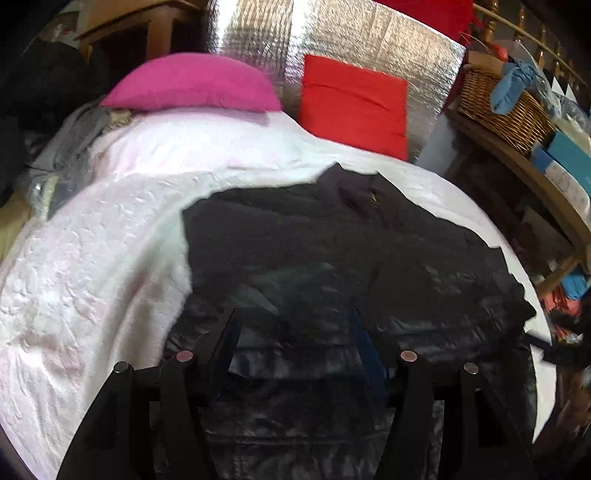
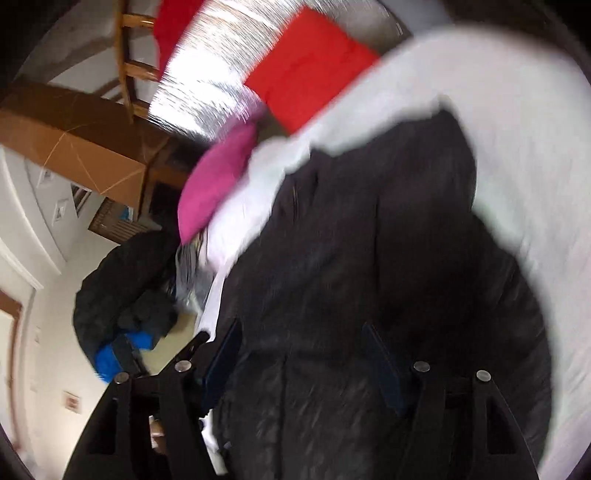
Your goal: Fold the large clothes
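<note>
A large black puffy jacket [image 1: 332, 251] lies spread on a white quilted bed [image 1: 92, 277]. Its collar points toward the pillows. My left gripper [image 1: 295, 328] hangs over the jacket's near part with its jaws wide apart and nothing between them. In the right wrist view, which is blurred and tilted, the same jacket [image 2: 388, 240] fills the middle. My right gripper [image 2: 303, 332] is over it, with its jaws wide apart. Jacket fabric shows between the fingers; none is pinched.
A pink pillow [image 1: 192, 83] and a red pillow [image 1: 354, 107] lie at the head of the bed against a silver foil panel [image 1: 332, 33]. A wicker basket [image 1: 502, 107] stands on a wooden shelf on the right. Dark clothes [image 2: 129, 280] are piled beside the bed.
</note>
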Demonstrator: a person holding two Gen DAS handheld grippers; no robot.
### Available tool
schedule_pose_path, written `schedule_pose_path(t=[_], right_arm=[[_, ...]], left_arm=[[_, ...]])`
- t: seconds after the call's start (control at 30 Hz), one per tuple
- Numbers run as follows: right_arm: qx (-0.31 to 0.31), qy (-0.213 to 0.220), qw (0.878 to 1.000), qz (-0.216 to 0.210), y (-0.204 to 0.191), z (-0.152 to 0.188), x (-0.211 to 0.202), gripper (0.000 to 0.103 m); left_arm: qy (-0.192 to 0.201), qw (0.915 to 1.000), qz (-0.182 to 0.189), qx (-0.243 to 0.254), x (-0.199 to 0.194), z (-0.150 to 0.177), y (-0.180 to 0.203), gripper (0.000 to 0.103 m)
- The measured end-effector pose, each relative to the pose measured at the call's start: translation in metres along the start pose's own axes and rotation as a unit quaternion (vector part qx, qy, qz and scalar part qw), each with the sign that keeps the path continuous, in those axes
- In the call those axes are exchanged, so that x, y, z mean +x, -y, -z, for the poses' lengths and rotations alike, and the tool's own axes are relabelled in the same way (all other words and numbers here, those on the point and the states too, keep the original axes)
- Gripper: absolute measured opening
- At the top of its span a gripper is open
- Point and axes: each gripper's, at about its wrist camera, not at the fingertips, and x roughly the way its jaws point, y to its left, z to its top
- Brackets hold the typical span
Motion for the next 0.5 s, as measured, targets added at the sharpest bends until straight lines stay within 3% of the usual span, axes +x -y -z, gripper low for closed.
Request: schedule_pose_path(t=[0.07,0.13,0.3,0.4,0.47,0.5], right_arm=[[0.035,-0.033,0.999,0.012,0.011,0.010,0.022,0.071],[0.061,-0.039,0.997,0.027,0.020,0.010,0.040,0.071],[0.133,0.014,0.990,0.040,0.042,-0.001,0.057,0.071],[0.145,0.042,0.988,0.032,0.043,-0.004,0.065,0.070],[0.134,0.058,0.989,0.035,0.038,-0.005,0.072,0.051],[0.122,0.062,0.990,0.046,0.035,-0.005,0.076,0.030]], left_arm=[[-0.015,0.9999,0.007,-0.003,0.009,0.004,0.002,0.063],[-0.038,0.9992,0.011,-0.012,0.022,0.008,0.002,0.063],[-0.059,0.9981,0.011,-0.015,0.037,0.010,-0.001,0.061],[-0.058,0.9981,0.021,-0.005,0.036,0.012,0.003,0.051],[-0.060,0.9980,0.020,-0.001,0.037,0.013,0.004,0.049],[-0.060,0.9980,0.019,0.001,0.038,0.013,0.005,0.046]])
